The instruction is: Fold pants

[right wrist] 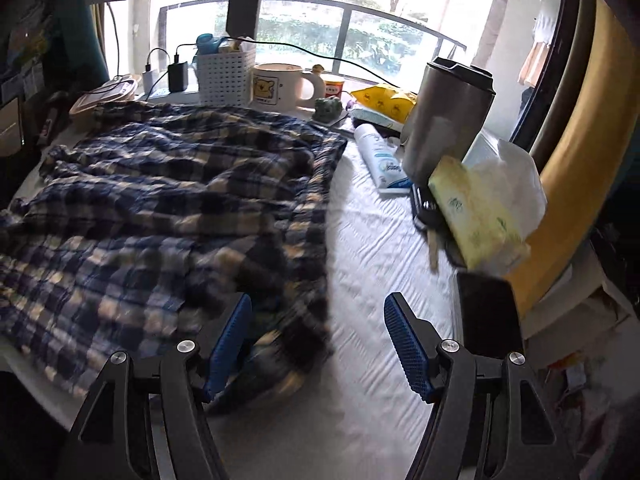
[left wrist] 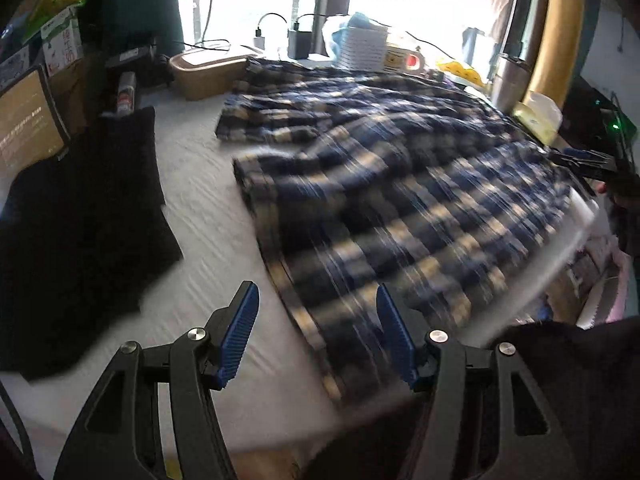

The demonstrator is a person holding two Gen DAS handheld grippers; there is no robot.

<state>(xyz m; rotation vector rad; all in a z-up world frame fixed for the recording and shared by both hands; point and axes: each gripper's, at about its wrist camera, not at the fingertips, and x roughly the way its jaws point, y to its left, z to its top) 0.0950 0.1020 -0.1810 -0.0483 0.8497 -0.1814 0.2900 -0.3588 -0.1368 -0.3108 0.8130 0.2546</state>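
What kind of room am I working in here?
Probably a bedroom or dorm room at home: the plaid pants lie on a white padded surface by a window with a railing, crowded by a mug, a steel tumbler and a tissue pack.

Strong daylight from blown-out rear window (left wrist: 400,12); room corners dark. Blue-and-cream plaid cloth (left wrist: 400,200) motion-smeared in left view, milder in right. Fisheye bends edges.
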